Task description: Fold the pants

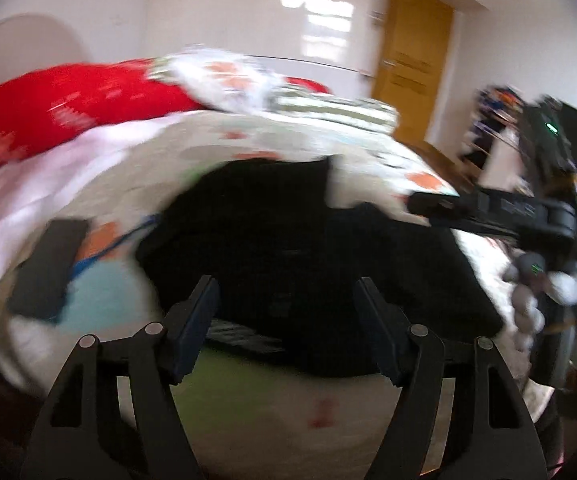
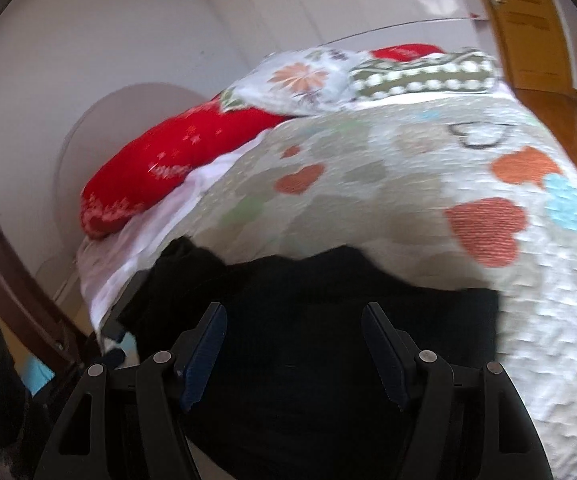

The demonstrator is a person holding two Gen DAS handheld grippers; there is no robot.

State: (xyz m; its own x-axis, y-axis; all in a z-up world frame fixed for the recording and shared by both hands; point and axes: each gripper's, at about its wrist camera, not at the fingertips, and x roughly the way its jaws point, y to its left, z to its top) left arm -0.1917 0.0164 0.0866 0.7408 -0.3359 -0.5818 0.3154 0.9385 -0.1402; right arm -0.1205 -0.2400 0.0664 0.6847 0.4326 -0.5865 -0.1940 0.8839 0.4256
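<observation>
From the left wrist, the left gripper [image 1: 286,312] stood spread and empty, the black pants [image 1: 288,248] lying bunched on the quilt [image 1: 368,152] just ahead of its fingertips, the right gripper [image 1: 420,204] beyond them to the right. From the right wrist, that claw was likewise spread over the pants, pinching nothing. The fold looked partly made, with smoothing and further folds probably left.

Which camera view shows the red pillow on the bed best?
The right wrist view shows the red pillow best: it is fairly sharp there, with its white pattern readable, lying at the head of the bed beside the floral pillow. The left wrist view shows the same pillow only as a blurred red shape.
</observation>
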